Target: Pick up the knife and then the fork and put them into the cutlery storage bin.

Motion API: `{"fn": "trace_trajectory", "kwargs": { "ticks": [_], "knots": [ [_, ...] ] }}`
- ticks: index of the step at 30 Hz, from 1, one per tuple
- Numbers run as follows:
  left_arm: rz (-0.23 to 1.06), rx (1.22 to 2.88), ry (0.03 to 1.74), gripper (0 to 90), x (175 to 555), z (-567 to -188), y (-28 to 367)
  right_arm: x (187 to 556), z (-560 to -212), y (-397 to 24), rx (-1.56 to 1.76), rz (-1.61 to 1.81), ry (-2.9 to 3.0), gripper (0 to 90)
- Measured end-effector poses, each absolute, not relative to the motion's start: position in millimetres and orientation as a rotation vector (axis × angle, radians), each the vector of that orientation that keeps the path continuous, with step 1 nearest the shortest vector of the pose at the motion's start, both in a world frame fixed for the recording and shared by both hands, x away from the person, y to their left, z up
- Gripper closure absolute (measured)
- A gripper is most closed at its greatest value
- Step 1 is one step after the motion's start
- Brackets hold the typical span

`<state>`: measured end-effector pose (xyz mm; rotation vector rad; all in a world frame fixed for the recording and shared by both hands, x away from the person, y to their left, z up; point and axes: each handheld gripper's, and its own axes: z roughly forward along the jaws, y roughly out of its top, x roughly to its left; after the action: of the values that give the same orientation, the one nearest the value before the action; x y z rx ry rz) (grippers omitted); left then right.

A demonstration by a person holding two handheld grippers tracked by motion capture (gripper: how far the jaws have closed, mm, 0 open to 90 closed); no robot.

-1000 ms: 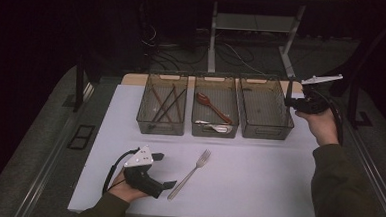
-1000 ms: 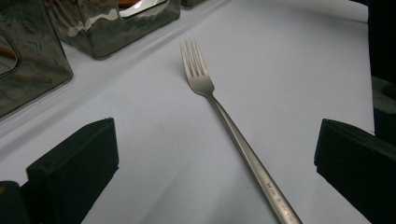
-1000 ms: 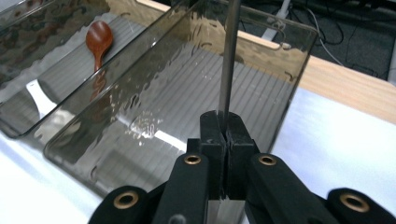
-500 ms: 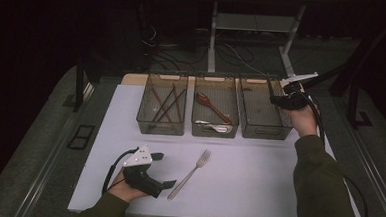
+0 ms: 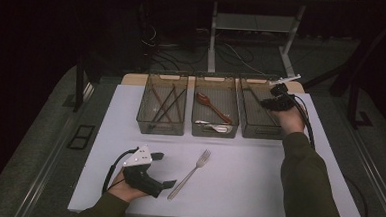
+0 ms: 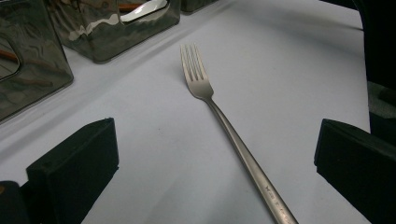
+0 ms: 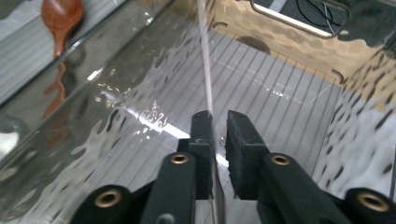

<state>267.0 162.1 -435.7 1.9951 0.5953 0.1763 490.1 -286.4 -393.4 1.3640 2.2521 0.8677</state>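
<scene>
releasing knife (image 7: 205, 70) into bin (image 5: 261, 114)

Fork (image 6: 233, 135) handle end cut off by bottom edge in my left gripper view. Thin utensil (image 7: 208, 79) between my right tongs (image 7: 219, 135): top cut off, type unclear.

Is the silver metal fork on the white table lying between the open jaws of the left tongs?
Yes, in the left gripper view the silver metal fork lies flat on the white table, with a black jaw well apart on either side.
</scene>
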Motion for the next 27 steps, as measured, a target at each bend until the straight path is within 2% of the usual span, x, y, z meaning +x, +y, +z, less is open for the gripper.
{"fn": "trace_trajectory", "kwargs": {
  "ticks": [9, 11, 18, 27],
  "knots": [
    [0.175, 2.003, 0.593, 0.0, 267, -436, 161, 483, -382, -289, 1.377, 0.994, 2.209, 61.5],
    [0.174, 2.006, 0.593, 0.0, 267, -436, 161, 480, -378, -290, 1.376, 1.016, 2.203, 53.4],
    [0.174, 2.006, 0.597, 0.0, 267, -436, 161, 466, -371, -296, 1.378, 1.114, 2.181, 39.4],
    [0.177, 2.017, 0.596, 0.0, 268, -437, 160, 432, -359, -308, 1.314, 1.214, 2.144, 30.2]
  ]
}}
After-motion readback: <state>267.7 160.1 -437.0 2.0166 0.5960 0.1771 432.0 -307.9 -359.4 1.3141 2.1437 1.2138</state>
